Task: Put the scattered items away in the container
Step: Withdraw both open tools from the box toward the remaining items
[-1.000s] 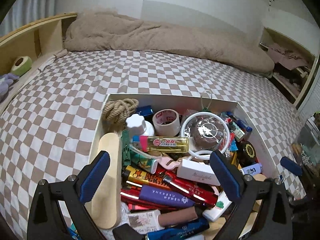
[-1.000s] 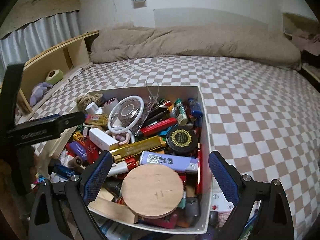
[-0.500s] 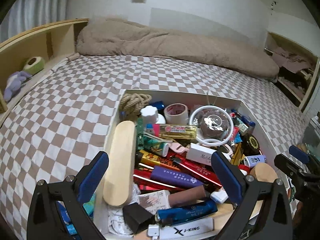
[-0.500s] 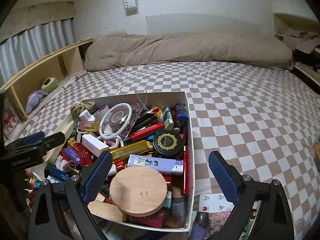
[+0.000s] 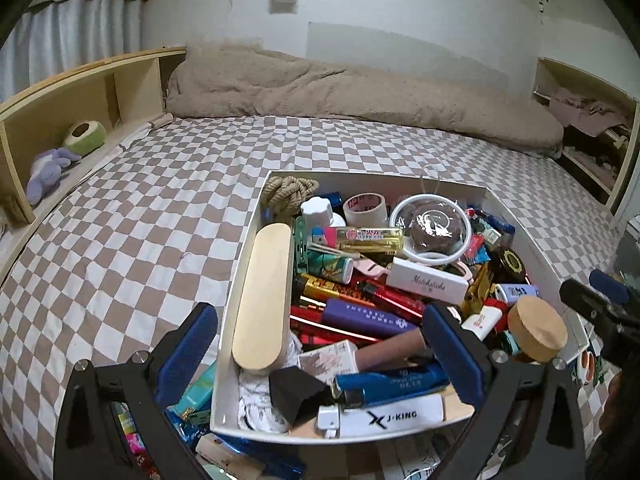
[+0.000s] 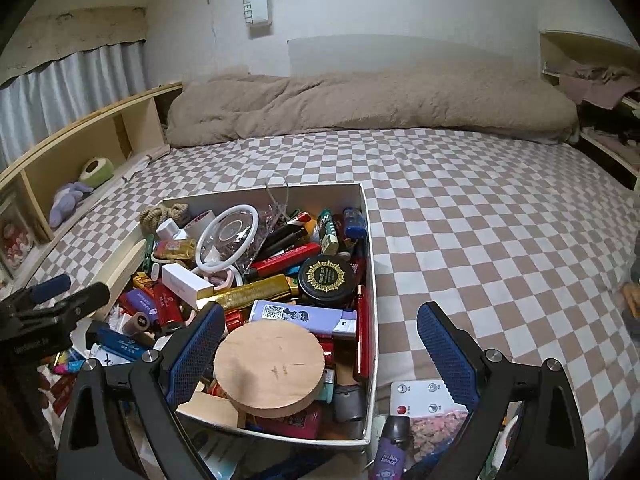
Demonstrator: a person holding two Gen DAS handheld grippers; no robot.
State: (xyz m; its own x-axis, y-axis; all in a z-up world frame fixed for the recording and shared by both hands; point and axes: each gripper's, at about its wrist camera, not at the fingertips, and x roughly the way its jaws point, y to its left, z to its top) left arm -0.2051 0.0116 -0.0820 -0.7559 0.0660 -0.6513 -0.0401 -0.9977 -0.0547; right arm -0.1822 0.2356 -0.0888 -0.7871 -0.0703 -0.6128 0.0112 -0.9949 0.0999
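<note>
Left wrist view: my left gripper (image 5: 320,344) is spread wide, nothing between the blue pads (image 5: 188,348), hovering over the near end of the white box (image 5: 240,280). The box sits on the checkered bed (image 5: 140,240) near its front edge, crammed full. A long wooden piece (image 5: 264,296) runs along the box's left wall; rope coil (image 5: 290,194) in its far left corner; tape roll (image 5: 366,208) beside it; white ring light (image 5: 434,232) toward the far right. A white J-KING bar (image 5: 384,414) lies along the near wall. Teal packet (image 5: 198,390) and other wrappers lie outside, by the near left corner. My right gripper's arm shows at the right edge.

Right wrist view: my right gripper (image 6: 320,344) is wide too, holding nothing, straddling the box's (image 6: 370,280) right wall. Round wooden disc (image 6: 270,362) sits on top at the near end; black gold-crest tin (image 6: 326,278) behind it. Outside, by the near right corner: white remote (image 6: 416,394), purple can (image 6: 390,452).
</note>
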